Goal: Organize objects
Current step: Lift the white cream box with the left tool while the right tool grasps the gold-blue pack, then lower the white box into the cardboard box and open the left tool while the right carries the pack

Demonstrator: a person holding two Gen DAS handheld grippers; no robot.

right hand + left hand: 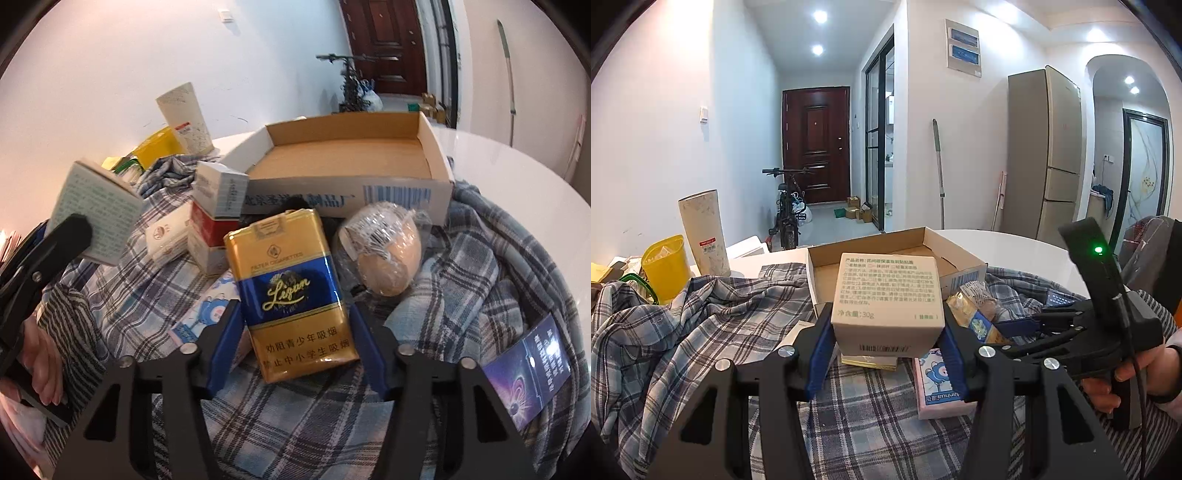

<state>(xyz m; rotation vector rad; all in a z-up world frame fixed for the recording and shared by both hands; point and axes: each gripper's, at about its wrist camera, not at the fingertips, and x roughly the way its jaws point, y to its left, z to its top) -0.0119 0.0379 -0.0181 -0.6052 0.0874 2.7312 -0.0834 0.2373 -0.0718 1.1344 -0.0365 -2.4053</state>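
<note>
The left tool (886, 332) is clamped on a small beige box (885, 295), lifted clear of the plaid cloth (701, 332) and hanging in front of the open cardboard tray (960, 254), which lies at twelve o'clock from it on the white tabletop (1015, 247). The right tool (295, 332) has its blue pads either side of a gold-and-blue cigarette pack (291, 295); the left pad looks to be touching the pack's edge, while a thin gap shows at the right one, so I judge the grip not yet made.

To do this step well, the right tool should close squarely on the pack's long sides, low enough that the pack cannot pivot. The soft pack will probably dent, so only light pressure is wise. The wrapped egg-shaped thing (384, 254) sits just beside the pack at two o'clock and a pink tissue packet (207, 310) lies at nine o'clock; lifting straight up should avoid dragging either. The tray lies at twelve o'clock beyond the pack, empty as far as I can see, so both items can likely go flat against a wall. The left box should travel first or well to one side, since the two tools work close together.
</note>
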